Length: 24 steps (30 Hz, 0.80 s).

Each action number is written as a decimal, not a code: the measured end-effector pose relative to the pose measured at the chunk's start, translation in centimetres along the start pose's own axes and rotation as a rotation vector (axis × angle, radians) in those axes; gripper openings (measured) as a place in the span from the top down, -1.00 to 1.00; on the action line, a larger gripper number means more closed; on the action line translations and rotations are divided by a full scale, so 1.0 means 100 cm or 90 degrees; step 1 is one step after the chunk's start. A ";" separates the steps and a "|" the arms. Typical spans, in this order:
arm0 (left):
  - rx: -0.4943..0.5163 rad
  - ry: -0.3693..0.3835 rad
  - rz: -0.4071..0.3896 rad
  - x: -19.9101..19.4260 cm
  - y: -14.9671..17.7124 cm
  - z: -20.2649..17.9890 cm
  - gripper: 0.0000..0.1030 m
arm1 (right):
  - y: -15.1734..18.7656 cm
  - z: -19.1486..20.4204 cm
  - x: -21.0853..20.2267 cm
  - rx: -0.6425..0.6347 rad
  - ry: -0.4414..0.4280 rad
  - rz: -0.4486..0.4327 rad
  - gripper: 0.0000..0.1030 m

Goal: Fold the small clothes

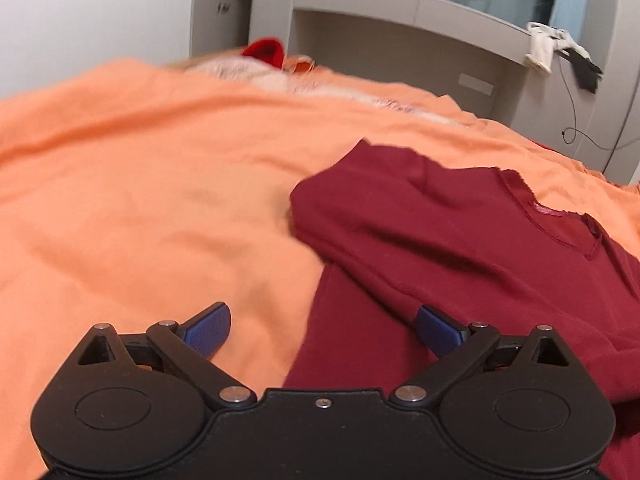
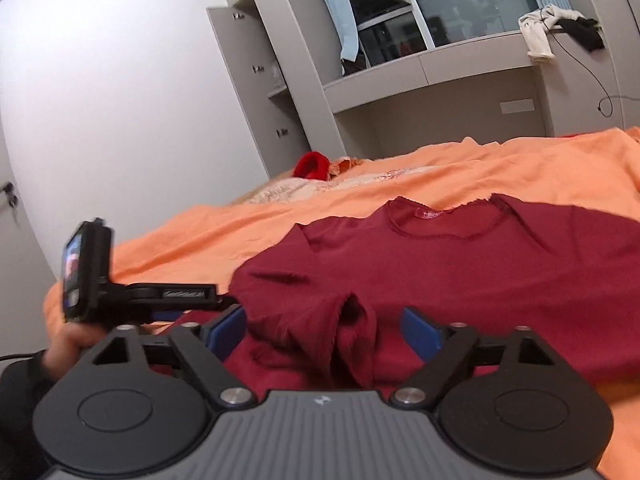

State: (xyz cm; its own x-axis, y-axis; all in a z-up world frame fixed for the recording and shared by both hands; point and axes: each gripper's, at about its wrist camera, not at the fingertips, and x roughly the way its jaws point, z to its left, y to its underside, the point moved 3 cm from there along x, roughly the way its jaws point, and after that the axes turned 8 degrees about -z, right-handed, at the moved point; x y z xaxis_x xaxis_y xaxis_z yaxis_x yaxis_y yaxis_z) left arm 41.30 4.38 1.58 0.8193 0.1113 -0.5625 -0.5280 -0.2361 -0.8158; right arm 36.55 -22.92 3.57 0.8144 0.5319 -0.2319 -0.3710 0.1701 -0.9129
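Left wrist view
- Left gripper (image 1: 322, 330): jaws spread wide, nothing between the blue pads (image 1: 210, 330); one pad over the orange sheet, the other over the shirt's lower part.
- Maroon shirt (image 1: 460, 240): lies on the bed, right half of the view; left sleeve folded inward across the body, folded edge rounded and slightly raised.
- Neckline (image 1: 560, 224): faces the far right; pink label just visible inside the collar.
- Orange sheet (image 1: 140, 180): covers the bed, gently wrinkled, fills the left half of the view.
- Red item (image 1: 266, 52): at the far end of the bed, small, blurred, kind cannot be told.
- Grey shelf unit (image 1: 400, 12): behind the bed; pale and dark cloths draped over its right end.

Right wrist view
- Right gripper (image 2: 322, 330): jaws apart, pads not pressing on anything; bunched sleeve cuff (image 2: 352, 320) sits in the gap, loose, touching neither pad as far as can be seen.
- Maroon shirt, again: flat, front up, collar toward the far side; sleeve laid across the chest, ending at the cuff.
- Left gripper, from the side (image 2: 192, 314): low at left, just beside the shirt's edge; phone-like screen (image 2: 72, 276) mounted upright on it.
- Hand (image 2: 70, 344): grips the left tool from below, dark sleeve behind.
- White wall (image 2: 120, 100): left of the shelf unit.
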 end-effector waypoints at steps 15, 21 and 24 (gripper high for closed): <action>-0.008 0.014 0.024 0.000 0.001 0.012 -0.94 | 0.062 0.088 -0.012 -0.467 -0.005 0.087 0.79; 0.009 0.011 0.032 0.002 0.002 0.011 -0.95 | 0.041 0.066 -0.027 -0.298 -0.014 0.069 -0.05; 0.016 0.008 0.035 0.003 0.003 0.010 -0.96 | 0.023 0.041 -0.027 -0.187 0.010 0.048 -0.09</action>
State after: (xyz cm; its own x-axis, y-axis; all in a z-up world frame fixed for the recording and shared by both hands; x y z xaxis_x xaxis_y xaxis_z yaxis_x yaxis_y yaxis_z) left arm 41.16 5.35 1.08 0.7917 0.0872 -0.6046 -0.5772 -0.2170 -0.7872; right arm 31.65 -20.53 3.50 0.7972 0.5207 -0.3055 -0.2877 -0.1172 -0.9505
